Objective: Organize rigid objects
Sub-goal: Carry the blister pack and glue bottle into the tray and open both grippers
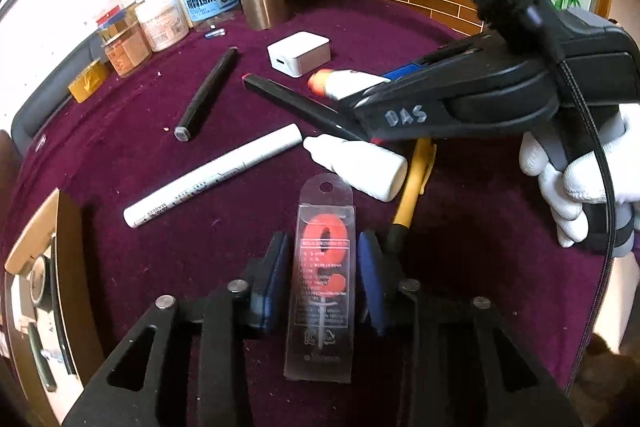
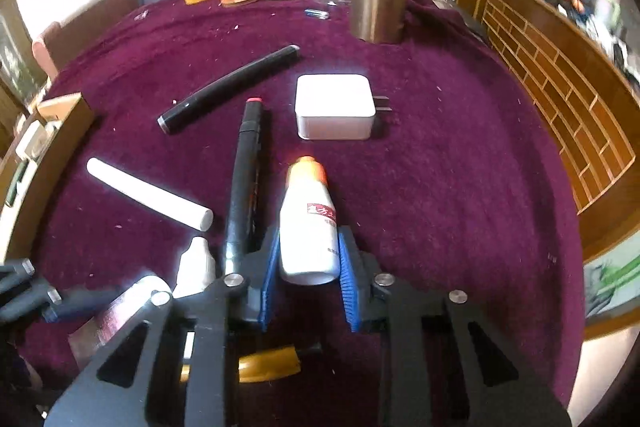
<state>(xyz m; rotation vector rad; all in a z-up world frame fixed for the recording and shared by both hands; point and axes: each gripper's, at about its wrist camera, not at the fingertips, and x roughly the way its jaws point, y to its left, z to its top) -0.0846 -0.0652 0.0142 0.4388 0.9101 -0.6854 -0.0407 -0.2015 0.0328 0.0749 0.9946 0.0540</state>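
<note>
Between my left jaws lies a clear blister pack (image 1: pixel 323 279) with a red piece sealed inside, flat on the purple tabletop (image 1: pixel 120 155); the left gripper (image 1: pixel 323 281) stands open around it, a blue pad on each side and a sliver of daylight showing, so I judge nothing is clamped there yet. Between my right jaws sits a small white bottle with an orange cap (image 2: pixel 306 223), cap pointing away from me; the right gripper (image 2: pixel 308 267) has its blue pads close against the bottle's base, yet whether they truly press it I cannot tell. Just left of those jaws runs a black marker with a red tip (image 2: pixel 248 171), nearly touching the bottle's side, and beyond it a white charger block (image 2: pixel 335 107). Further left lie a white marker (image 2: pixel 148 193) and a second black marker (image 2: pixel 230 89); a white dropper bottle (image 1: pixel 356 165) and a yellow pen (image 1: pixel 412 193) lie just ahead of my left jaws. I take this to be the picking stage of the sorting: both pieces framed, neither lifted. Next, I reckon, each side needs a firm squeeze and a straight lift, minding that the right one does not drag the black marker along, and that the slick pack does not skid out.
</note>
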